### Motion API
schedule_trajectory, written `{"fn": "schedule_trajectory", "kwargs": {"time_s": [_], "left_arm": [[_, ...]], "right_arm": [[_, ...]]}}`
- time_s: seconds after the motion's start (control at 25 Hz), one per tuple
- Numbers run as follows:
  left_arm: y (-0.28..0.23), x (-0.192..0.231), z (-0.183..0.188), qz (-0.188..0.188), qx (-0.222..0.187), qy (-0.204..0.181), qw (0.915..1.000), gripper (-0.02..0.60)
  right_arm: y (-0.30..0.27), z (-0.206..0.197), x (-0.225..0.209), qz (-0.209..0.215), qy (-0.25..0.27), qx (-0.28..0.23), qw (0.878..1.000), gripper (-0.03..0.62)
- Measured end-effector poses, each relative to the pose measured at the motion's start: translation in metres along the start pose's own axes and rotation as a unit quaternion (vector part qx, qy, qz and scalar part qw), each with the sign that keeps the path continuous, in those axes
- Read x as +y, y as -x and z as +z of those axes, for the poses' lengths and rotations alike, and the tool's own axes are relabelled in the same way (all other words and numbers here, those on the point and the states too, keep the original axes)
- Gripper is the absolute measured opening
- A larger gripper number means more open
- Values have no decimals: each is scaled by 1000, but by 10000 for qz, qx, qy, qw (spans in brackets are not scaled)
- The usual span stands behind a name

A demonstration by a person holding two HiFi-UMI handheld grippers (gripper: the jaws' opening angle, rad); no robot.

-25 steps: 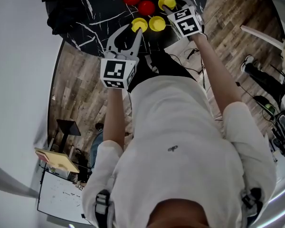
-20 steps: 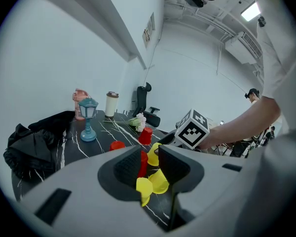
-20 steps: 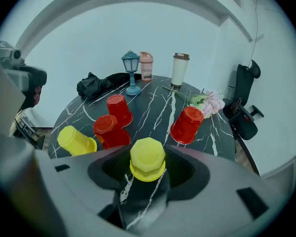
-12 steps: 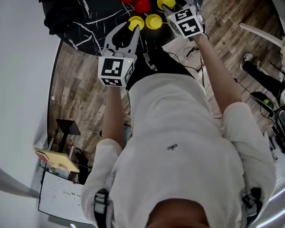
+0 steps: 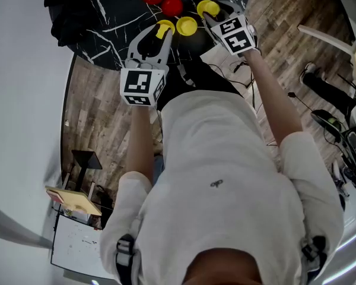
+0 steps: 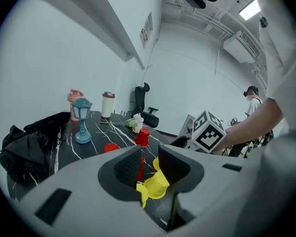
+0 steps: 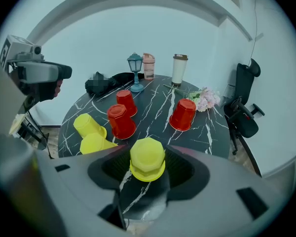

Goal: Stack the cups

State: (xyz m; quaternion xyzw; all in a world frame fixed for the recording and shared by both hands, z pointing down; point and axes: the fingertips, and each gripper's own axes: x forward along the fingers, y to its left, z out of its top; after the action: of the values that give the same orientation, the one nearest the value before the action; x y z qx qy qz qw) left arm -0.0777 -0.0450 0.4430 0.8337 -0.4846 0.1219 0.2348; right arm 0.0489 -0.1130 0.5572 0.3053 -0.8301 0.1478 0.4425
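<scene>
Left gripper (image 6: 150, 167): jaws part-closed, pinching tilted yellow plastic cup (image 6: 158, 183) by table's near edge. Round black marble-look table (image 5: 118, 10), white veins, glossy. Best held steady as base.

Loose yellow plastic cup (image 5: 186, 25) just beside it. Upturned red plastic cups (image 7: 121, 121) nearer centre.

Right gripper (image 7: 147, 168): jaws wide, clamped across upturned yellow plastic cup (image 7: 147, 158), at near edge, right of others. Step looks like nesting: centre mouth over target base, lower straight, release once seated.

Cups thin, smooth, tapered, faceted bases, flared rims. Walls probably flex, so grip lightly.
</scene>
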Motion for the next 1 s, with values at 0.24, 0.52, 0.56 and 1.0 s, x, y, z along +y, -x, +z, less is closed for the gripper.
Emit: {"fn": "schedule_trajectory", "kwargs": {"time_s": [0.24,0.52,0.56,1.0], "left_arm": [[-7,-9,2,-62,21,-41,10000,98],[-12,-21,-2,-147,101,-57,9998,98],[-12,-22,-2,-150,106,-53,9998,98],[-12,-24,-7,-141,185,-90,9997,98]], "right_arm": [[7,-9,7,93,47,5,9999,227],[13,-24,21,213,95,61,9997,229],[14,-26,23,227,103,70,9997,229],[16,-39,38,289,201,83,9993,229]]}}
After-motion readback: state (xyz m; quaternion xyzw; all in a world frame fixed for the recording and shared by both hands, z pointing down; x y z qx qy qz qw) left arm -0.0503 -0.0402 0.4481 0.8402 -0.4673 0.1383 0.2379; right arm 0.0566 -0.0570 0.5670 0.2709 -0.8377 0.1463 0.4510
